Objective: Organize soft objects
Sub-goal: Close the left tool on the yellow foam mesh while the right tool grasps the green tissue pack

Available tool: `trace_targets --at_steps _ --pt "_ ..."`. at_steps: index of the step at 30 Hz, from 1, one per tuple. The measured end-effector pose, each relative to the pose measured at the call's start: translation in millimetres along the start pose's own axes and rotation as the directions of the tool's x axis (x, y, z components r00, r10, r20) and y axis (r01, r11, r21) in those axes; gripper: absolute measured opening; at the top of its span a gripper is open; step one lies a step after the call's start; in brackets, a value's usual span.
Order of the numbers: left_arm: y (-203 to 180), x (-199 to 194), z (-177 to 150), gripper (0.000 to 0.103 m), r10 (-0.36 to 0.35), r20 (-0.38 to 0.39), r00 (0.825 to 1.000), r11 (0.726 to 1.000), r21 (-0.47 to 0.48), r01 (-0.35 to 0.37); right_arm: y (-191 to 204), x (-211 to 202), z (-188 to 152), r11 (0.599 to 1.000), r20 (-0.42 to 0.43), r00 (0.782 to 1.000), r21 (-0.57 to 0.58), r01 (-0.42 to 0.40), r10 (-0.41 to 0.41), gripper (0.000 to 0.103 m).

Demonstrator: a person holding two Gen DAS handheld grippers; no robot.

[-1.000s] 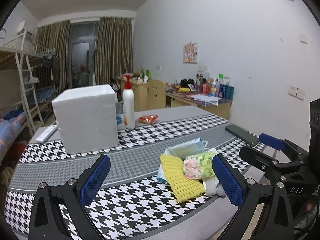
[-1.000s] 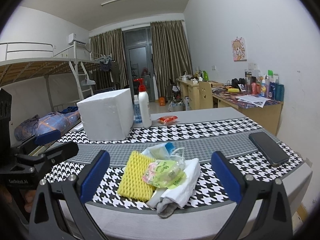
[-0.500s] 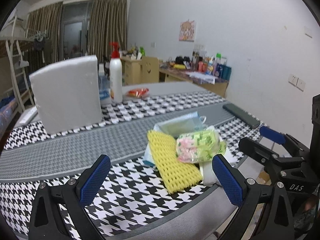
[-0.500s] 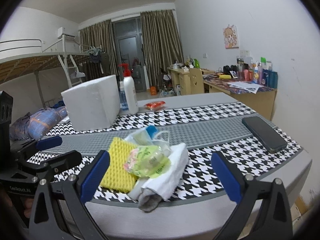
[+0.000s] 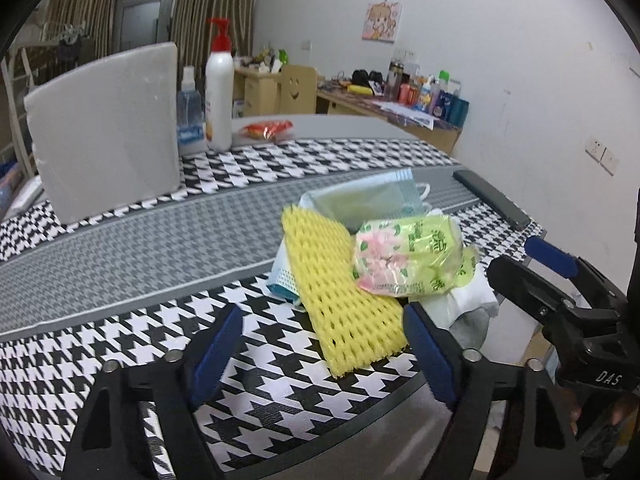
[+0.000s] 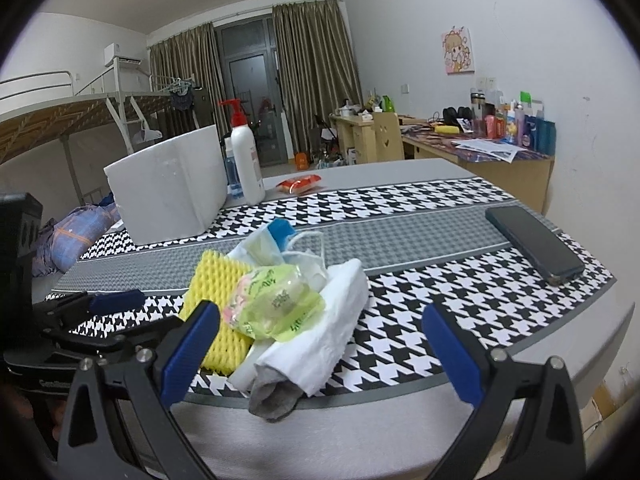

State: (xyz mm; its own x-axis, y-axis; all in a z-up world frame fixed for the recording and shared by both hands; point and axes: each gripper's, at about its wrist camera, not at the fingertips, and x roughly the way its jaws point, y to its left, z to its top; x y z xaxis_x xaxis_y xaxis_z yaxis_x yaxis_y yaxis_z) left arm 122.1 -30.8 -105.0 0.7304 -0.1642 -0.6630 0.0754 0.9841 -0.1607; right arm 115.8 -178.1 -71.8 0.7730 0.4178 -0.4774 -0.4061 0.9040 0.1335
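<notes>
Both grippers have sunk closer to the pile near the table's front edge. Left gripper (image 5: 322, 350) is closing its blue-padded jaws, with nothing between them; right gripper (image 6: 320, 350) stands spread and empty. A yellow foam net (image 5: 340, 292), ribbed and perforated, lies under a glossy green tissue pack (image 5: 412, 258) with unreadable print, beside a pleated face mask (image 5: 372, 196) and white cloth (image 6: 332, 320). "DAS" marks the right gripper's frame.
</notes>
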Motion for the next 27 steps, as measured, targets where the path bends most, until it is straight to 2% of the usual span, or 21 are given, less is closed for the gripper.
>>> trace_targets --at_steps 6,9,13,16,18,20,23,27 --pt "-0.1 17.1 -0.3 0.067 -0.018 -0.061 0.998 1.0 -0.005 0.018 1.0 4.1 -1.1 1.0 -0.008 1.0 -0.004 -0.003 0.003 0.102" --pt "0.2 18.6 -0.6 0.062 -0.014 -0.063 0.998 1.0 -0.001 0.014 0.3 5.9 -1.0 1.0 -0.013 1.0 -0.004 -0.007 0.007 0.102" --pt "-3.1 24.8 -0.3 0.05 -0.018 -0.088 0.996 1.0 0.011 0.019 0.3 8.6 -0.6 1.0 -0.012 1.0 -0.008 -0.019 0.019 0.102" --pt "-4.2 25.1 0.3 0.047 -0.012 -0.09 0.996 1.0 0.017 0.014 2.3 12.5 0.7 0.999 -0.025 0.999 -0.008 -0.044 0.044 0.091" --pt "-5.5 24.3 0.3 0.038 -0.026 -0.089 0.996 0.999 0.02 0.027 4.4 15.9 0.8 0.999 -0.039 0.998 -0.011 -0.051 0.051 0.08" --pt "-6.3 24.5 1.2 0.028 -0.039 -0.088 0.995 0.999 0.025 0.041 4.9 20.3 0.8 0.998 -0.059 0.996 -0.006 -0.06 0.06 0.077" --pt "-8.0 23.3 0.5 0.019 -0.049 -0.083 0.995 0.998 0.035 0.052 5.4 22.6 0.6 0.997 -0.065 0.995 0.004 -0.072 0.072 0.075" --pt "-8.6 21.6 0.6 0.014 -0.051 -0.069 0.996 0.998 0.042 0.054 11.2 24.9 2.6 0.995 -0.072 0.993 -0.015 -0.097 0.095 0.075"
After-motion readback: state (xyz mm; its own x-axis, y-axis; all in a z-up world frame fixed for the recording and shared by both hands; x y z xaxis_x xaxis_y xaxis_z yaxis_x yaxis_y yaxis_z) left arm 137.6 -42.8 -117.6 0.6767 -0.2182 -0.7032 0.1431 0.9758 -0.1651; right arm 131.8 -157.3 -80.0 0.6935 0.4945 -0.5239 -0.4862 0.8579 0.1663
